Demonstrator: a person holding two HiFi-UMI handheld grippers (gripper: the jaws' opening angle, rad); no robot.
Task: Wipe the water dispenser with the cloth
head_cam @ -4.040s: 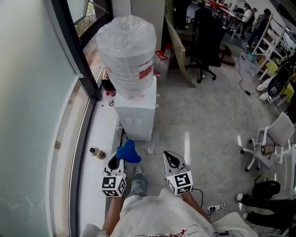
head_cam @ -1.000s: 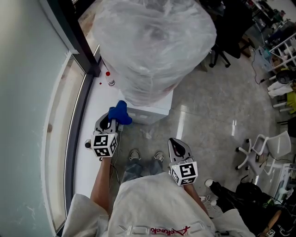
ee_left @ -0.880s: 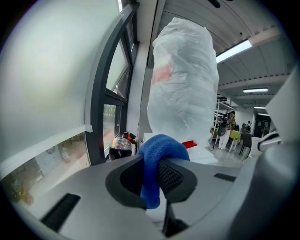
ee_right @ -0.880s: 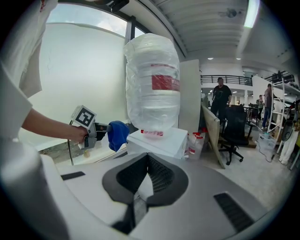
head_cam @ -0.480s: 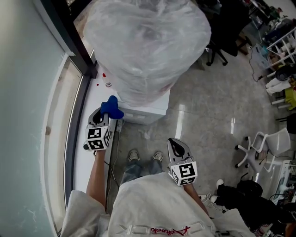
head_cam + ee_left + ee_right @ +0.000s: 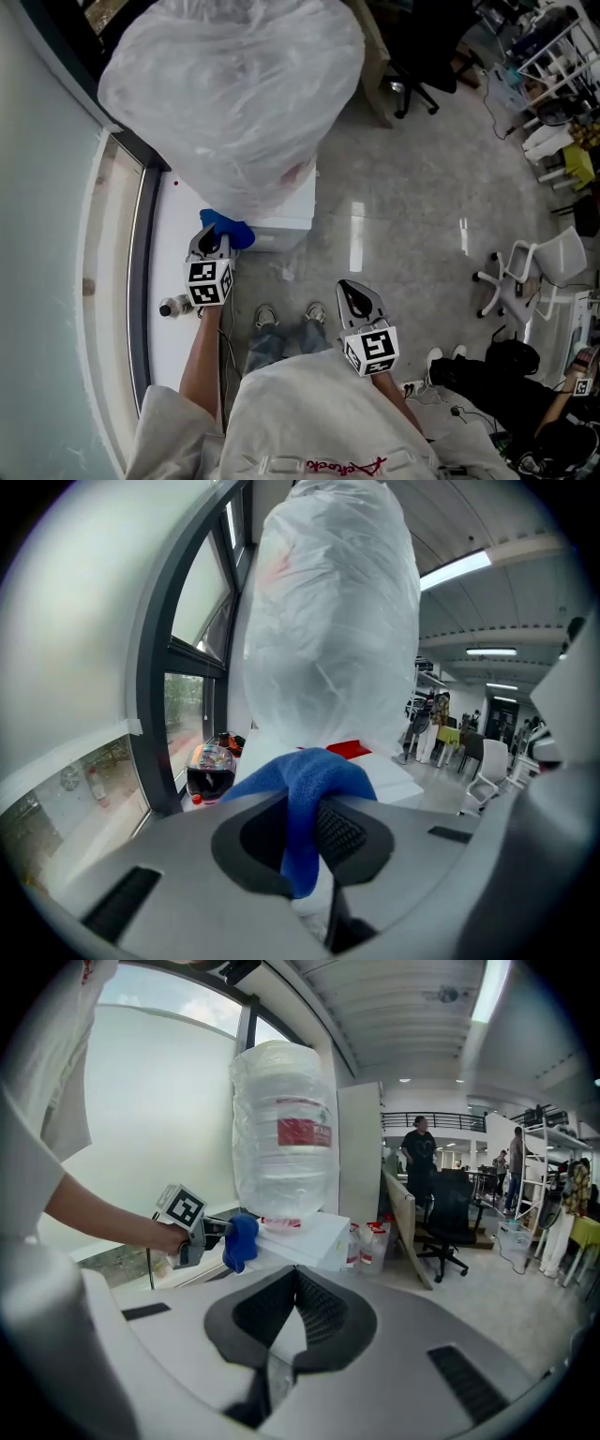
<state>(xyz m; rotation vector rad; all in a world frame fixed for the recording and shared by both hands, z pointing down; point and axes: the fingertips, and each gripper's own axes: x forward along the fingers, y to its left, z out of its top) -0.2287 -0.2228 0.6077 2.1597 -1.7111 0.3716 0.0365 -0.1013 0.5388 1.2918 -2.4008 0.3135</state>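
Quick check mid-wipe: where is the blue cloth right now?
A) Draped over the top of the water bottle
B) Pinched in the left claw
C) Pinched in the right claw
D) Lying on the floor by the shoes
B: the left gripper view shows the blue cloth clamped between the jaws of the left claw, close to the water dispenser, while the right claw is shut on nothing.

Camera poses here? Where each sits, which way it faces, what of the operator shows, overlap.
Head view: on the head, steeply down at the plastic-wrapped water bottle and white water dispenser; arms, shoes.
Left gripper view: rides the left gripper, jaws shut on the blue cloth, facing the bottle.
Right gripper view: rides the right gripper, jaws shut, facing the dispenser; left arm shows.
Shared: cloth and bottle in all three.
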